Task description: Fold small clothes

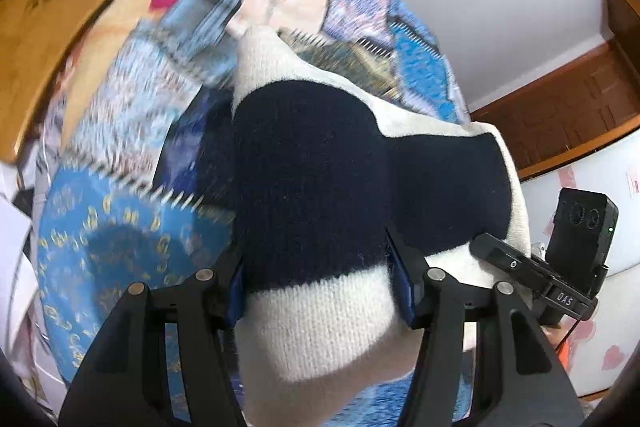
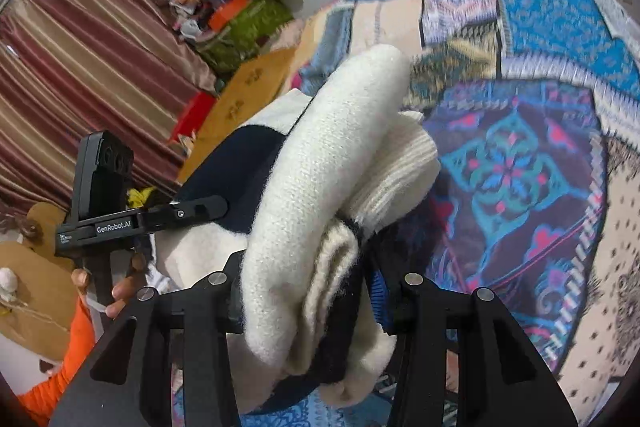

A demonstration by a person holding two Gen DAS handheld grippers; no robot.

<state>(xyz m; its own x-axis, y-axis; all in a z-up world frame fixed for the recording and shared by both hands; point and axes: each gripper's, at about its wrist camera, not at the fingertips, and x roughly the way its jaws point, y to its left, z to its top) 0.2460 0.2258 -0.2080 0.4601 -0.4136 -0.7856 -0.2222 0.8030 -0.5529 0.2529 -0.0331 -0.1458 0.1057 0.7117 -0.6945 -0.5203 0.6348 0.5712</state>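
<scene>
Over the patchwork bedspread [image 2: 532, 147], well up off its surface, hangs a cream and navy knitted sweater [image 1: 312, 179], bunched thick. Left gripper [image 1: 320, 287] and right gripper [image 2: 308, 291] each clamp a folded edge of it.

My views are evenly bright, without glare; the patchwork quilt [image 1: 132, 131] smears with motion blur on the left, and both pictures bulge toward dark corners.

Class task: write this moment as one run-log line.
left hand-held gripper: shut on sweater | right hand-held gripper: shut on sweater | below: patterned bedspread
</scene>
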